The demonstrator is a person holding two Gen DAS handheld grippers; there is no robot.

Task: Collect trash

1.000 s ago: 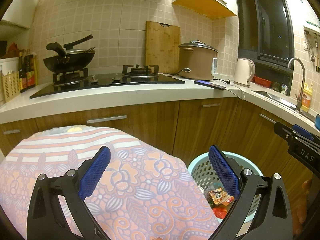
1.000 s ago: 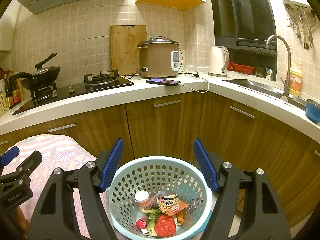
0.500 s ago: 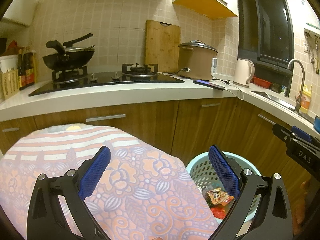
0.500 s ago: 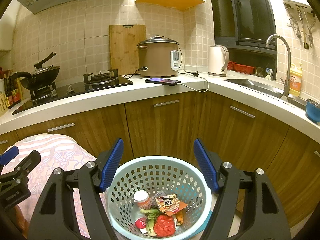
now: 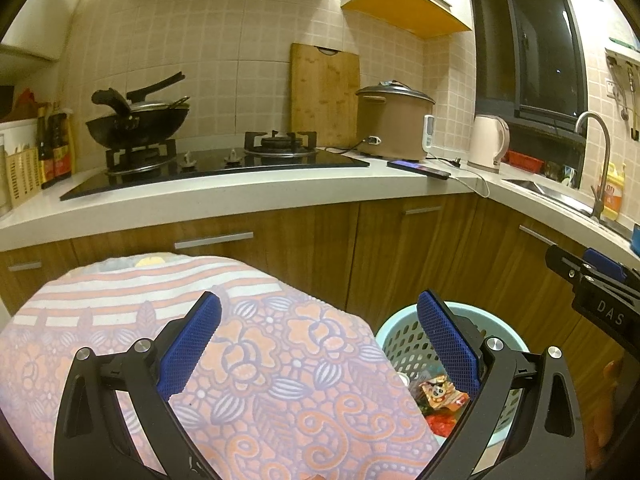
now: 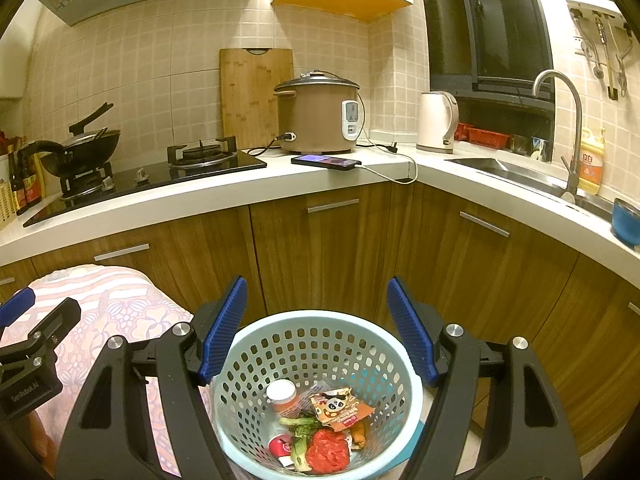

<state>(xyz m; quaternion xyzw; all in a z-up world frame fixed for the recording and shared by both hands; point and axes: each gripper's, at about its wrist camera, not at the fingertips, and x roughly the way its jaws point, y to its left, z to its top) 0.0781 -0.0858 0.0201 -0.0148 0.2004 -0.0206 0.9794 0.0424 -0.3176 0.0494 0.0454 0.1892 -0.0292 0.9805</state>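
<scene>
Right gripper point(image 6: 316, 324) hovering over basket point(image 6: 248, 424), jaws spread wide, gripping nothing. Basket sitting on floor at 6 o'clock in right wrist view, framed between the two blue pads point(image 6: 223, 326). Holding trash inside: snack wrapper point(image 6: 340, 407) with panda print lying on top at centre, white-capped bottle point(image 6: 282, 394) at its 9 o'clock, green vegetable scraps point(image 6: 300, 436) and crumpled red wrapper point(image 6: 329, 451) at 6 o'clock, small red-and-white item point(image 6: 280, 446) at 7 o'clock.

Left gripper point(image 5: 318, 344) hanging above patterned cloth point(image 5: 280, 380), jaws also spread wide, gripping nothing. Cloth covering a rounded surface, filling 6 to 9 o'clock in left wrist view. Basket showing there at 4 o'clock, just beside the cloth edge, partly hidden behind the right-hand pad. Right gripper body poking in at 3 o'clock.

Further out: wooden cabinet doors point(image 6: 328, 256) running under white counter point(image 6: 240, 196). Phone point(image 6: 324, 161) lying on counter at 12 o'clock, cable trailing off the edge. Behind it rice cooker point(image 6: 318, 112), cutting board point(image 6: 254, 96) leaning on tiled wall, kettle point(image 6: 436, 120) at 1 o'clock, sink faucet point(image 6: 568, 120) at 2 o'clock, stove point(image 6: 160, 168) with wok point(image 6: 86, 148) at 10 o'clock.
</scene>
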